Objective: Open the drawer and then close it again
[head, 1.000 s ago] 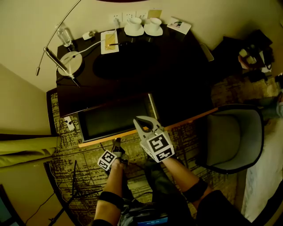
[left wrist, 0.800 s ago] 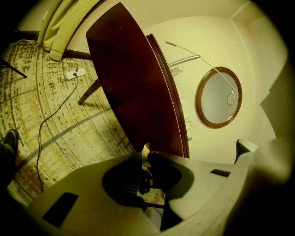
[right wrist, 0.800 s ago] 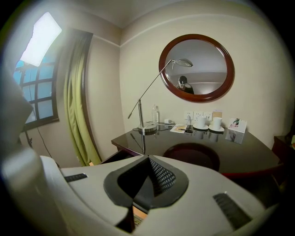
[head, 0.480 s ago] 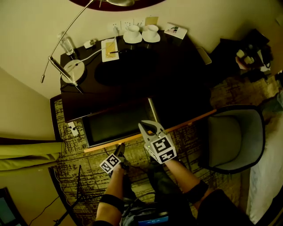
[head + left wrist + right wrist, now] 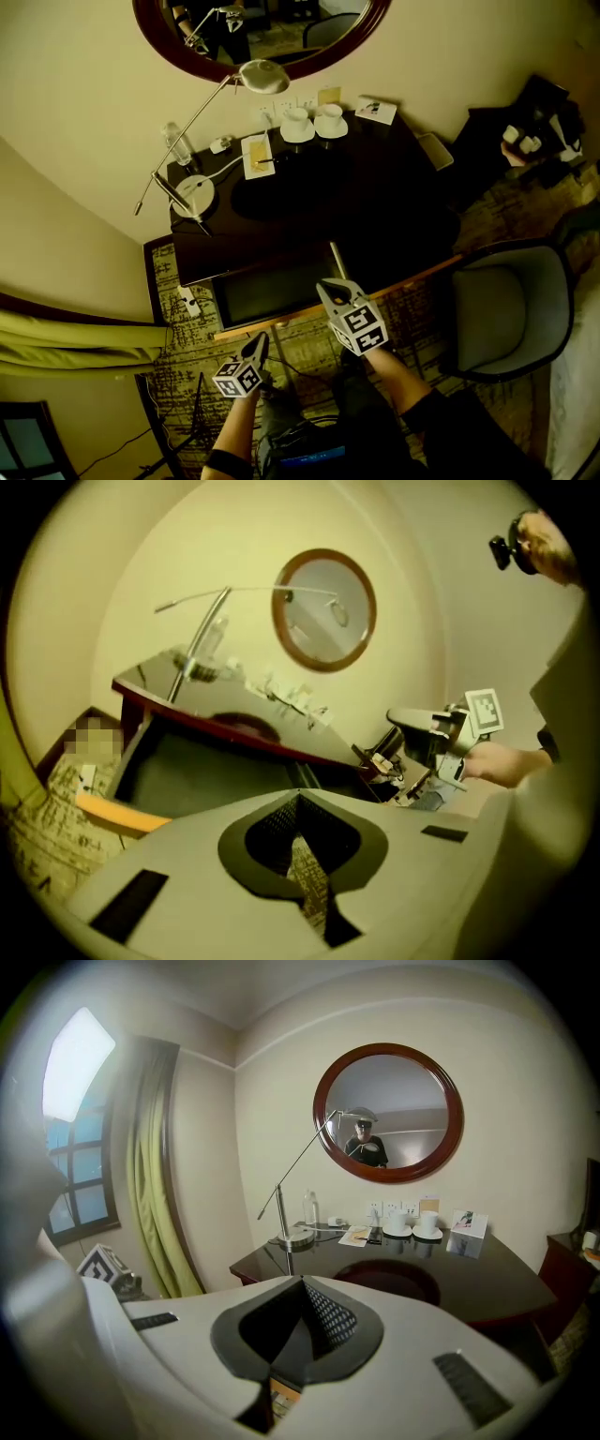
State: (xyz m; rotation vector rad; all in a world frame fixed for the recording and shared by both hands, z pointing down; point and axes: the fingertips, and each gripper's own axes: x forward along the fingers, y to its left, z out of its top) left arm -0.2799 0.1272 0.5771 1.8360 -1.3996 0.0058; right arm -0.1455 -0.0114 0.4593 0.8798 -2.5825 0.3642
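Note:
The drawer (image 5: 272,292) stands pulled out from under the dark desk (image 5: 375,202), its interior dark, with its light wooden front (image 5: 281,319) towards me. My left gripper (image 5: 259,347) hangs in front of that edge, apart from it. Its jaws are closing and stand together with nothing between them. My right gripper (image 5: 331,289) is shut and empty over the drawer's right front corner. The left gripper view looks over the shut gripper (image 5: 298,806) into the drawer (image 5: 206,775) and shows the right gripper (image 5: 412,720). The right gripper (image 5: 302,1290) faces the desk top.
On the desk stand a lamp (image 5: 195,192), two cups (image 5: 314,122), a glass bottle (image 5: 178,142) and a card (image 5: 375,110). A round mirror (image 5: 262,28) hangs above. A grey chair (image 5: 506,305) stands right, green curtain (image 5: 75,333) left, cables (image 5: 192,398) on the carpet.
Both grippers have lifted away from the drawer front, the left one more, and it has rolled. The head view has tipped up to take in the mirror. The drawer stays open.

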